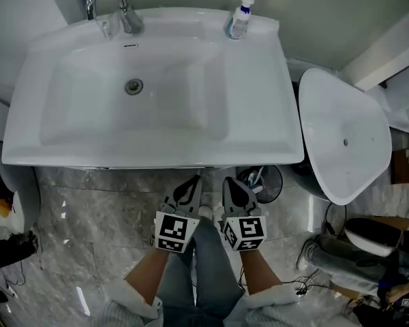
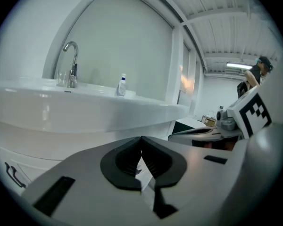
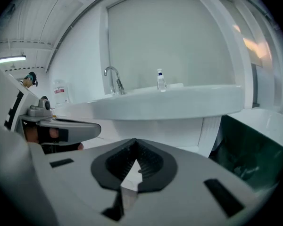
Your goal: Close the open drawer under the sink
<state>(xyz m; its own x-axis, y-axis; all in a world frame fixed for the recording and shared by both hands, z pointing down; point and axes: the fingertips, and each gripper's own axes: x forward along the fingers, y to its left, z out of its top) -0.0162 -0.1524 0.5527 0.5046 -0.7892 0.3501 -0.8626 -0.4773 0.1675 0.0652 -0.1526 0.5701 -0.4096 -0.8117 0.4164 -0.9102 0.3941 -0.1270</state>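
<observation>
Drawer [image 2: 23, 160] sits under the sink [image 1: 150, 145]. Its front and dark handle show only at the lower left of the left gripper view. In the head view nothing juts past the basin's front edge, so it looks pushed in or nearly so, though I cannot be sure. Left gripper [image 1: 192, 182] and right gripper [image 1: 230, 182] hang side by side at lower centre, just short of the sink, both with jaws pressed together on nothing. Little seems left.
</observation>
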